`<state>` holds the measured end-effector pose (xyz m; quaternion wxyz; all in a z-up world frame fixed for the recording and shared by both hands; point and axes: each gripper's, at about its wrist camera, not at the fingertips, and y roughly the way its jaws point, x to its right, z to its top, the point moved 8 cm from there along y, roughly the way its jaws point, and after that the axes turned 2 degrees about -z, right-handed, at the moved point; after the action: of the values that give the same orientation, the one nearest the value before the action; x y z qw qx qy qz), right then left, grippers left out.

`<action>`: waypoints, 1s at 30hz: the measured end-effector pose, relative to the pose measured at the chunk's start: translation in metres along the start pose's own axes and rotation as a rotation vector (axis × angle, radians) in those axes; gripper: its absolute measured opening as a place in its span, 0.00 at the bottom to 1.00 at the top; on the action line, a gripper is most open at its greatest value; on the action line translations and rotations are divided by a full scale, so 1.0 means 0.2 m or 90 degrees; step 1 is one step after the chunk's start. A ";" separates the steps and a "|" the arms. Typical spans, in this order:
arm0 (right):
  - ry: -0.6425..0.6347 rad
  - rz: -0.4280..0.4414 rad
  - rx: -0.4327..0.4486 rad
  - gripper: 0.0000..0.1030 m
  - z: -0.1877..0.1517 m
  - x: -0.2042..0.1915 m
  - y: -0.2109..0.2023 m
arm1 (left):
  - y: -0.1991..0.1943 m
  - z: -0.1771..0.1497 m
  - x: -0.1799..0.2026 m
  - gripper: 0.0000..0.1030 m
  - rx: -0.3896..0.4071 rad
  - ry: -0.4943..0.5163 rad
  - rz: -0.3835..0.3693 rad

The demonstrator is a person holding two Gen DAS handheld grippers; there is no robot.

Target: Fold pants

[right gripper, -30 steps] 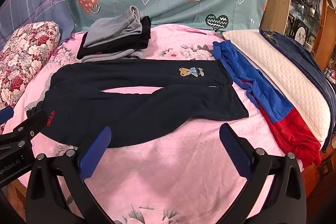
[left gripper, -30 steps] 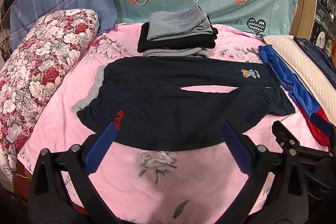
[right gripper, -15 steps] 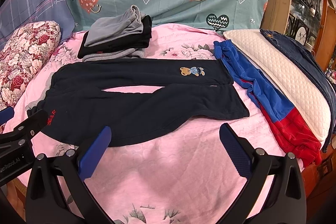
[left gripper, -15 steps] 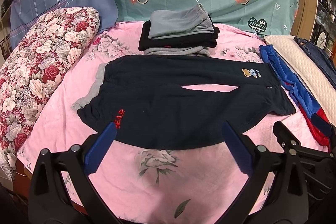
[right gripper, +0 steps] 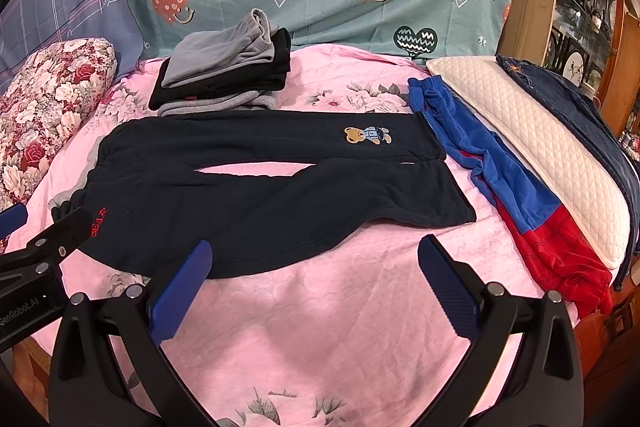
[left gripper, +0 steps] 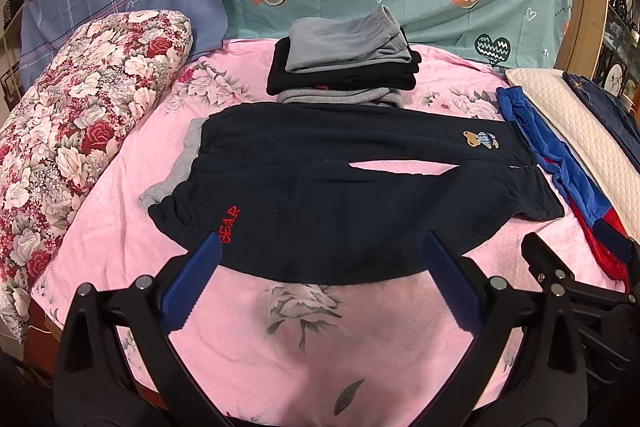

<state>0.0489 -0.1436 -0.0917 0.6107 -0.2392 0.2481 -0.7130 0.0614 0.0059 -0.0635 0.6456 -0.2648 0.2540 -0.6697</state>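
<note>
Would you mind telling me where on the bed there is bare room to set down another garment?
The pink sheet is bare between the navy pants and both open grippers, and left of the folded stack beside the floral pillow. The right edge is crowded by blue-and-red clothing and a white pillow.

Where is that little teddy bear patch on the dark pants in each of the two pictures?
Left wrist view: bear patch, right of centre, upper pant leg.
Right wrist view: bear patch, just right of centre, same leg.
Shared landmark: the folded clothes stack behind the dark pants.
</note>
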 end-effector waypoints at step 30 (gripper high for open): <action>-0.004 0.001 -0.007 0.99 -0.02 -0.03 0.01 | 0.01 -0.02 -0.05 0.98 -0.004 -0.008 0.001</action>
<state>0.0484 -0.1370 -0.0960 0.6108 -0.2447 0.2498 -0.7104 0.0612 0.0166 -0.0685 0.6468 -0.2707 0.2521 -0.6669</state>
